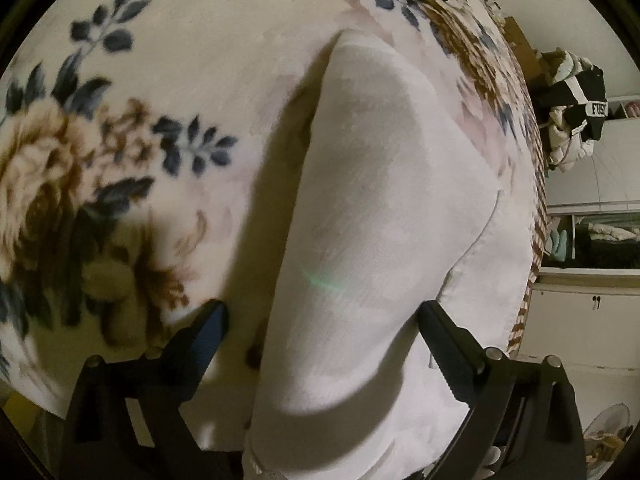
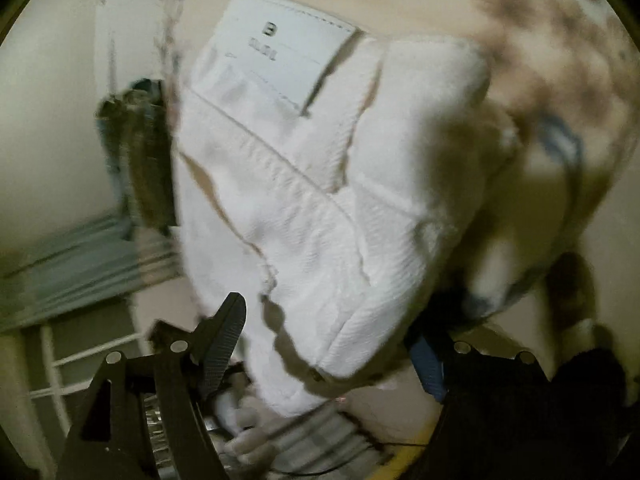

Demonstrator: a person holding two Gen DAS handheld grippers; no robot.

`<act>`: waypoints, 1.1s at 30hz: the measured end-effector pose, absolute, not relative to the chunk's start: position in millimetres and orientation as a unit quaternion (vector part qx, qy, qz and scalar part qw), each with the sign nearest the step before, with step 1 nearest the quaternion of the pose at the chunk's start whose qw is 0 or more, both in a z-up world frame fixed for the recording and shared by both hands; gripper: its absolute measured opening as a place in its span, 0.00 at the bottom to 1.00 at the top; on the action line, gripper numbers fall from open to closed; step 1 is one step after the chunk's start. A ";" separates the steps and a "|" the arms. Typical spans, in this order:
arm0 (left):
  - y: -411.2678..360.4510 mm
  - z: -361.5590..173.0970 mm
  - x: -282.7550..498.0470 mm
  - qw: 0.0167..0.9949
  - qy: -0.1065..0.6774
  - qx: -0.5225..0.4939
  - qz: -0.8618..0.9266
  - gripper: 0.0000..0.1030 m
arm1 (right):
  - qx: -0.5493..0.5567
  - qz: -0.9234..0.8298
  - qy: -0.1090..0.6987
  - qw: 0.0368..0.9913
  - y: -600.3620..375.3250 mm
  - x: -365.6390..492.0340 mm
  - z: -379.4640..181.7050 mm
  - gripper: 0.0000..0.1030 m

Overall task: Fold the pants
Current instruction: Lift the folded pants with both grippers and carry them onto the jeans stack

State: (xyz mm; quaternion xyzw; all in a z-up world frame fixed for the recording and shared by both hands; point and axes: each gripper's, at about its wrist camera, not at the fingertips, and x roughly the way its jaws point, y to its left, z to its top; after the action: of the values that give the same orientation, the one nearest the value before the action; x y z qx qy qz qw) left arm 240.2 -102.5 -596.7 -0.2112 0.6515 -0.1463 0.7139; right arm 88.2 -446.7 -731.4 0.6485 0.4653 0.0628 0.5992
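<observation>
White pants (image 1: 380, 208) lie on a floral blanket (image 1: 120, 152), a leg stretching away from the camera in the left wrist view. My left gripper (image 1: 324, 328) is open, its jaws either side of the fabric's near end. In the right wrist view the pants' waist (image 2: 304, 184) shows, with a white label patch (image 2: 280, 52) and seams. My right gripper (image 2: 332, 336) is open, its jaws astride the lower corner of the waist part; the fabric is not pinched.
The blanket's right edge (image 1: 532, 240) drops off beside white cupboards (image 1: 580, 304) and a pile of jackets (image 1: 576, 108). In the right wrist view, a dark hanging cloth (image 2: 140, 160) and a white rack (image 2: 80, 356) stand left of the bed.
</observation>
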 end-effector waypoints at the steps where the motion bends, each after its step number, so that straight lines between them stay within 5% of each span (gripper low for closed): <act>1: -102.3 -597.4 241.7 0.714 0.651 -0.211 -0.149 0.95 | 0.644 0.063 0.464 0.605 -445.1 91.8 -733.4 0.77; 12: -100.9 -599.6 243.2 0.724 0.635 -0.218 -0.159 0.98 | 0.635 0.098 0.444 0.624 -436.1 120.9 -736.2 0.76; 15: -97.7 -598.5 241.7 0.728 0.630 -0.219 -0.161 0.97 | 0.626 0.078 0.451 0.631 -437.9 110.8 -739.1 0.51; 16: -97.8 -597.4 241.0 0.730 0.627 -0.218 -0.163 0.94 | 0.624 0.071 0.450 0.634 -437.2 106.4 -736.9 0.47; 18: -97.7 -589.7 238.0 0.730 0.613 -0.231 -0.193 0.47 | 0.617 0.060 0.454 0.641 -434.4 103.2 -730.8 0.45; 21: -97.6 -572.9 231.4 0.742 0.603 -0.219 -0.194 0.27 | 0.596 0.047 0.460 0.657 -428.2 105.0 -711.6 0.42; 33: -81.1 -439.7 230.7 0.762 0.575 -0.230 -0.187 0.23 | 0.553 0.079 0.472 0.682 -414.1 144.6 -583.4 0.38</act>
State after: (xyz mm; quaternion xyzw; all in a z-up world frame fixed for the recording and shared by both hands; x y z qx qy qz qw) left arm 230.7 -81.1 -439.7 -0.2304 0.5750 -0.1870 0.7625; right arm 144.6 -414.1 -583.4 0.5528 0.4724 0.0793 0.6819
